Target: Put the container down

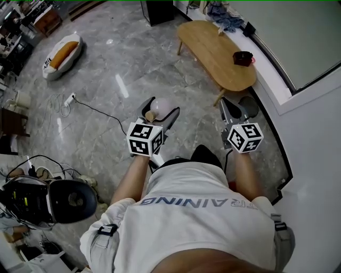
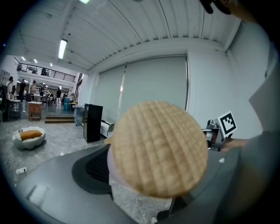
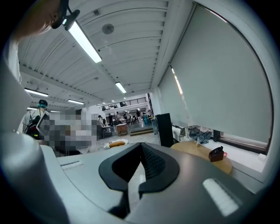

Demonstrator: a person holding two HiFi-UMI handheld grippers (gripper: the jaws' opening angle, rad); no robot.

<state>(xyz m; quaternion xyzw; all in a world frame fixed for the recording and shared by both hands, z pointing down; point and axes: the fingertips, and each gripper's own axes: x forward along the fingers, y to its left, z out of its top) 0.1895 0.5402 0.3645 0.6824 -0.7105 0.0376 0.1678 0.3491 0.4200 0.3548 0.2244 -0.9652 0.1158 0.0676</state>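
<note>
My left gripper [image 1: 158, 113] is shut on the container [image 1: 165, 106], a pale rounded jar held up in the air over the marble floor. In the left gripper view the jar's round woven tan lid [image 2: 159, 148] faces the camera and fills the space between the grey jaws; a dark pad [image 2: 94, 168] shows at its left side. My right gripper [image 1: 233, 106] hangs beside it to the right, shut with nothing in it. In the right gripper view its black pads [image 3: 153, 164] meet at their tips. The oval wooden table [image 1: 213, 49] stands ahead of both grippers.
A small black object [image 1: 243, 57] sits on the table's right end and blue cloth [image 1: 224, 19] lies on the window ledge beyond. A black cabinet [image 1: 159, 10] stands at the far wall. A white-and-orange cushion [image 1: 62, 54] and a cable with power strip [image 1: 69, 99] lie on the floor at left.
</note>
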